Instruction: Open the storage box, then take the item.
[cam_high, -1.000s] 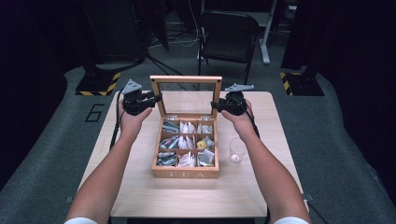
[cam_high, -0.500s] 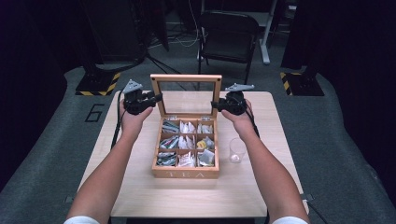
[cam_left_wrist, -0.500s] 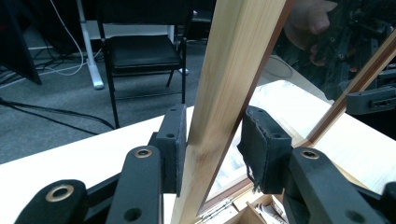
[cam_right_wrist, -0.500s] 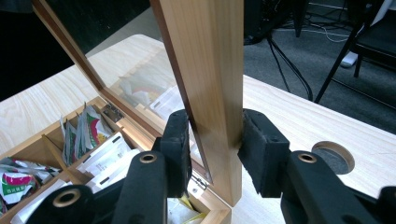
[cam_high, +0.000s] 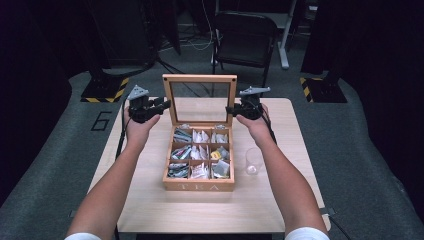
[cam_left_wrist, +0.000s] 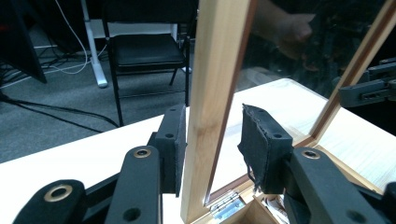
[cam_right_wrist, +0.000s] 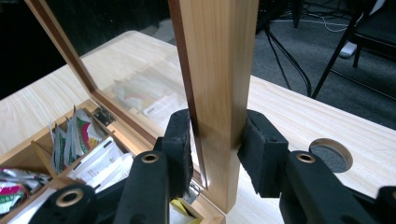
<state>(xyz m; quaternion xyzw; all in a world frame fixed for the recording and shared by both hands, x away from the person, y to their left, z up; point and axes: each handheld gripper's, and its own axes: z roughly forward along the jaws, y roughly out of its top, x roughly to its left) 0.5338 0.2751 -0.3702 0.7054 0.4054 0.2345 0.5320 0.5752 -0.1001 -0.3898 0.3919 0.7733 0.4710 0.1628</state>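
A wooden tea box (cam_high: 199, 186) sits mid-worktop (cam_high: 150, 205), its glass lid (cam_high: 200, 98) upright; the left gripper (cam_left_wrist: 212, 149) straddles one lid post, fingers open (one pad touching), the right gripper (cam_right_wrist: 215, 151) pinches the other

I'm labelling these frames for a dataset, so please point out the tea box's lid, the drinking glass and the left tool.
lid (cam_high: 200, 78): high view, top rail of its wooden frame.
drinking glass (cam_high: 253, 161): high view, its clear side wall.
left tool (cam_left_wrist: 212, 144): left gripper view, midway between its fingertips.
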